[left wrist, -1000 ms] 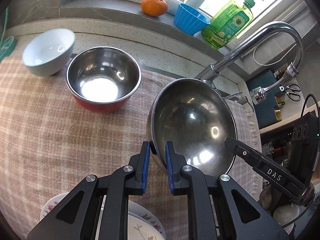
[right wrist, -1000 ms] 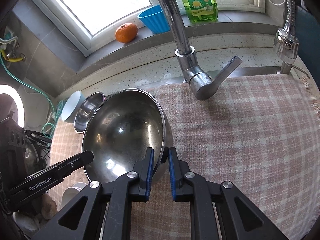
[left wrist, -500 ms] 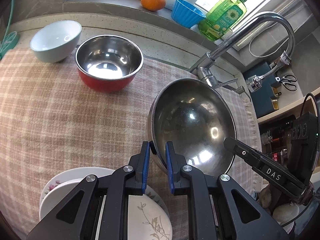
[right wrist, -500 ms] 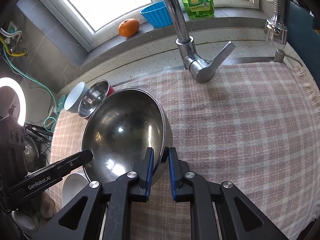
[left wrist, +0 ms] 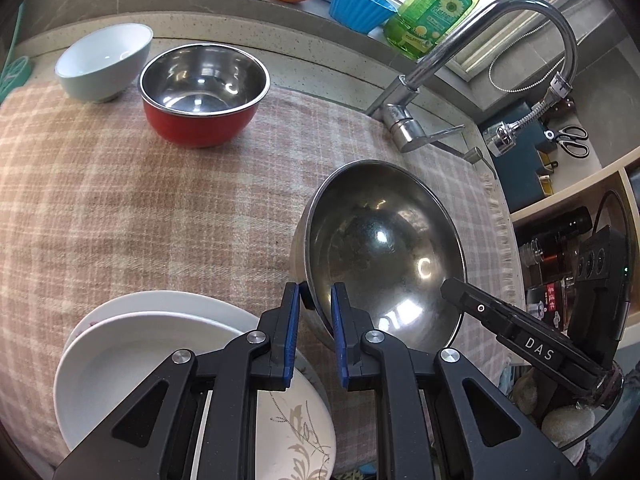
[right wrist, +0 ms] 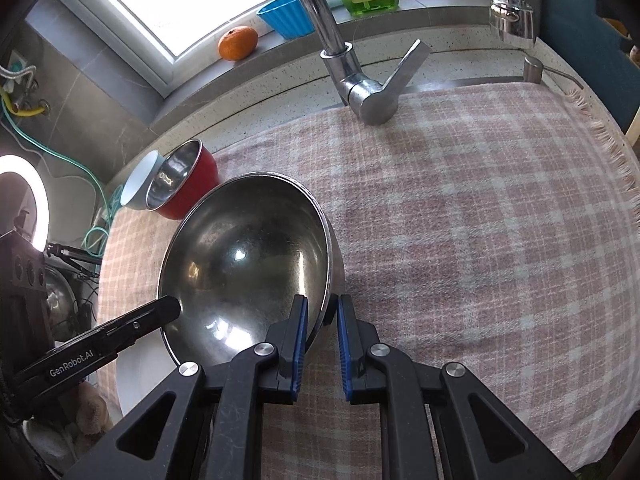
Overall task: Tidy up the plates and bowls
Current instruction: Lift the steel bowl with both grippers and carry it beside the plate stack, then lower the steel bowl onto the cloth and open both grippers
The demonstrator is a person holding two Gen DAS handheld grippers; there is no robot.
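The steel bowl is being held above the bench, its rim clamped on opposite sides by the left gripper and right gripper; both should be kept level. Nearest, stacked plates are lying empty; farther, the red bowl and white bowl are sitting empty.
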